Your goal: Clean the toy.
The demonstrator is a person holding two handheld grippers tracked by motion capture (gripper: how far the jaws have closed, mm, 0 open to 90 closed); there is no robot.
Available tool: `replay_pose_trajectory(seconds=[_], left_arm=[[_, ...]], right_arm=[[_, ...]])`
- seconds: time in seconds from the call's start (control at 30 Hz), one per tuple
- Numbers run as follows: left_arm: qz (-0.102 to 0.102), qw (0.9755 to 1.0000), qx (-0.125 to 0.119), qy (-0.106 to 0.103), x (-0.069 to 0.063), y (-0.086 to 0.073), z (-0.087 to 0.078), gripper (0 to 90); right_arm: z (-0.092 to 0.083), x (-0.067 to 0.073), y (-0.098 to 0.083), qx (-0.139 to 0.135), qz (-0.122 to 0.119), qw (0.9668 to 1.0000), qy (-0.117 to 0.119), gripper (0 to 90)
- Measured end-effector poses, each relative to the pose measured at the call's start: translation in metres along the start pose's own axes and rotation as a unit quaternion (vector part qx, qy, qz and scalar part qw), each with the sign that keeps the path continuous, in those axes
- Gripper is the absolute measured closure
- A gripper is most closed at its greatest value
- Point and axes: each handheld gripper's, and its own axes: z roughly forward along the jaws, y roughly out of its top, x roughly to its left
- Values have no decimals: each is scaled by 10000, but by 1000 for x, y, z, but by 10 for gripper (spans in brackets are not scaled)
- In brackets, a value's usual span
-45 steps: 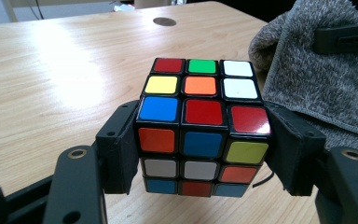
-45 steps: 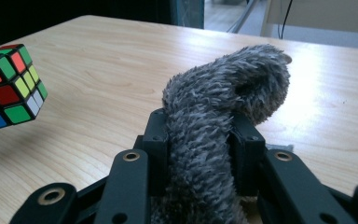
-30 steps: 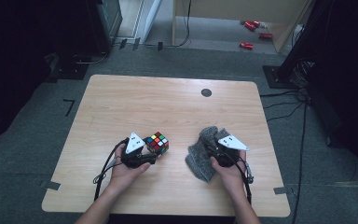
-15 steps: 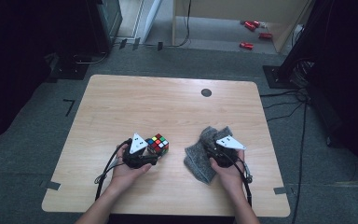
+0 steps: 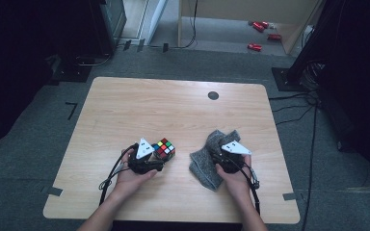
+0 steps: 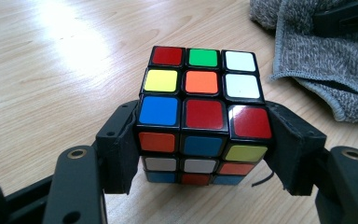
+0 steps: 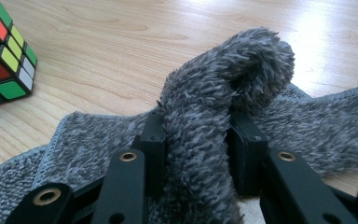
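Two black grippers at lower centre: left gripper (image 6: 200, 154) clamps a multicoloured puzzle cube (image 6: 203, 100); right gripper (image 7: 196, 140) pinches a fold of grey fluffy towel (image 7: 214, 107).

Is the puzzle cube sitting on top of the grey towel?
No, the puzzle cube rests on the bare wooden table, with the grey towel lying apart beside it.
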Motion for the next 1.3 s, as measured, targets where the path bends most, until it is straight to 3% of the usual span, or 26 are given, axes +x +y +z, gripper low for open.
replay_pose_trajectory(seconds=[0.27, 0.37, 0.47, 0.53, 0.67, 0.87, 0.93, 1.1, 1.3], left_arm=[[-117, 9999, -108, 31, 1, 0, 1, 349], [-204, 9996, -195, 12, 1, 3, -2, 276], [-347, 9992, -189, -52, 3, 7, -10, 187], [-423, 9989, -189, -69, 5, 9, -16, 153], [-551, 9981, -251, -74, 11, 12, -29, 105], [-852, 9959, -294, -110, 27, 11, -42, 49], [-786, 9967, -221, -16, 31, 8, -47, 34], [-895, 9955, -297, 3, 43, -2, -65, 33], [-985, 9948, -146, 201, 57, -20, -81, 33]], right_arm=[[0, -1, 0, 9, 67, 10000, 49, 613], [-2, -3, 3, -12, 235, 9997, 101, 422], [-10, -2, 11, -64, 179, 9996, -195, 195], [-16, -5, 17, -111, 317, 9994, -119, 117], [-25, -11, 24, -159, 286, 9995, 31, 0], [-41, -21, 26, -22, 56, 10000, -48, 0], [-48, -25, 27, -35, 75, 9999, -66, 0], [-62, -34, 23, -60, 139, 9998, -164, 0], [-74, -40, 13, 23, 139, 9996, -234, 0]])
